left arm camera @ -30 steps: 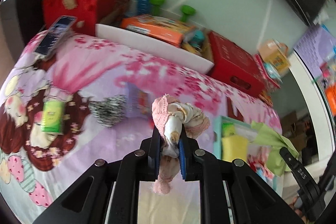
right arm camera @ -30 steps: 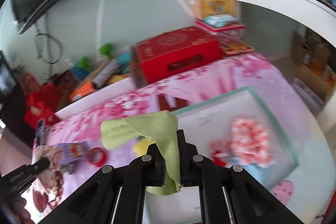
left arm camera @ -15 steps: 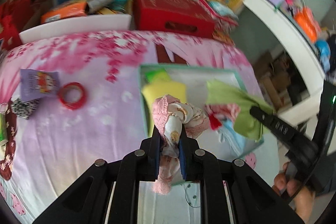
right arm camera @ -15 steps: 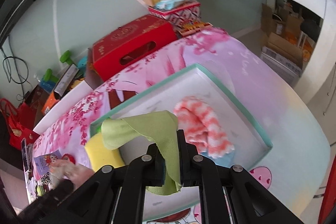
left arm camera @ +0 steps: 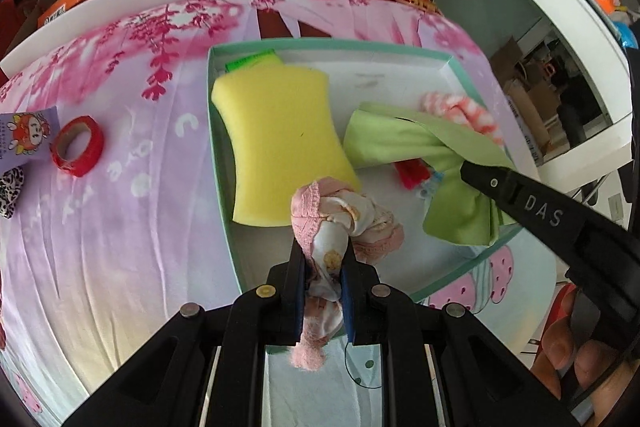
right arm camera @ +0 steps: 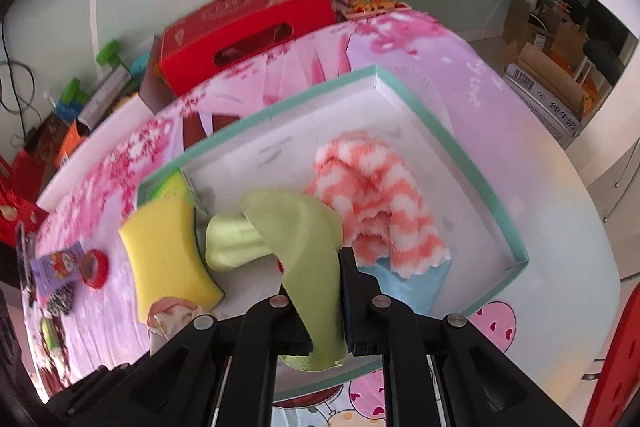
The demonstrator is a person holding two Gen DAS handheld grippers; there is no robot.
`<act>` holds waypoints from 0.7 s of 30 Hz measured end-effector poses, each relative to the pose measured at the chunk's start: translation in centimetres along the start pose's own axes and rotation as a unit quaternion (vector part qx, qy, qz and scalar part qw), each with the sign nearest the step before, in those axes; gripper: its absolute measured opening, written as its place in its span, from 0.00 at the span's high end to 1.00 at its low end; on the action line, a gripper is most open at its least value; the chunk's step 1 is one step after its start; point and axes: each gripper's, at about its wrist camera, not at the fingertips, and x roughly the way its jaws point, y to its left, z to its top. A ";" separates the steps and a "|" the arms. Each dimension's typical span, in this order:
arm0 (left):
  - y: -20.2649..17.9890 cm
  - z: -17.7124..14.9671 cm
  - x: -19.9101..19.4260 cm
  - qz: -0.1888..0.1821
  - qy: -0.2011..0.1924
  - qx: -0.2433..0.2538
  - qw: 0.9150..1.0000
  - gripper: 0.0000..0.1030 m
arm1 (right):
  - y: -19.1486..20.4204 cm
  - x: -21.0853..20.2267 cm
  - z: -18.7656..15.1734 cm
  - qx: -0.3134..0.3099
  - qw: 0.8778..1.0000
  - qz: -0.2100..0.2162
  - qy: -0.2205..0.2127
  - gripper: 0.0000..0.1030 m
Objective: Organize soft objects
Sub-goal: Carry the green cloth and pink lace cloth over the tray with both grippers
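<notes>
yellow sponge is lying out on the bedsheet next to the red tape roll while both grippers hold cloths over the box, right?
Not quite. The yellow sponge lies inside the teal-rimmed box, not on the bedsheet; the left wrist view shows it. The red tape roll is on the bedsheet.

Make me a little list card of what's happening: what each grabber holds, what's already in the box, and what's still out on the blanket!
left gripper: shut on pink sock bundle, over the box
right gripper: shut on green cloth, over the box
box: white inside, teal rim
in the box: yellow sponge, pink-and-white fuzzy cloth, light blue cloth
on the blanket: red tape roll, purple packet
</notes>
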 end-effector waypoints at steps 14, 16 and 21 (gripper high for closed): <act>1.2 0.5 3.5 0.016 0.023 -0.023 0.999 0.85 | 1.3 2.9 -0.9 -0.037 0.998 -0.017 0.051 0.88; 1.4 0.7 3.7 0.015 0.021 -0.026 0.999 0.85 | 1.3 3.2 -0.9 -0.040 0.998 -0.019 0.055 0.88; 1.9 0.8 3.5 0.014 0.019 -0.029 0.999 0.84 | 1.5 3.6 -1.0 -0.047 0.997 -0.028 0.062 0.88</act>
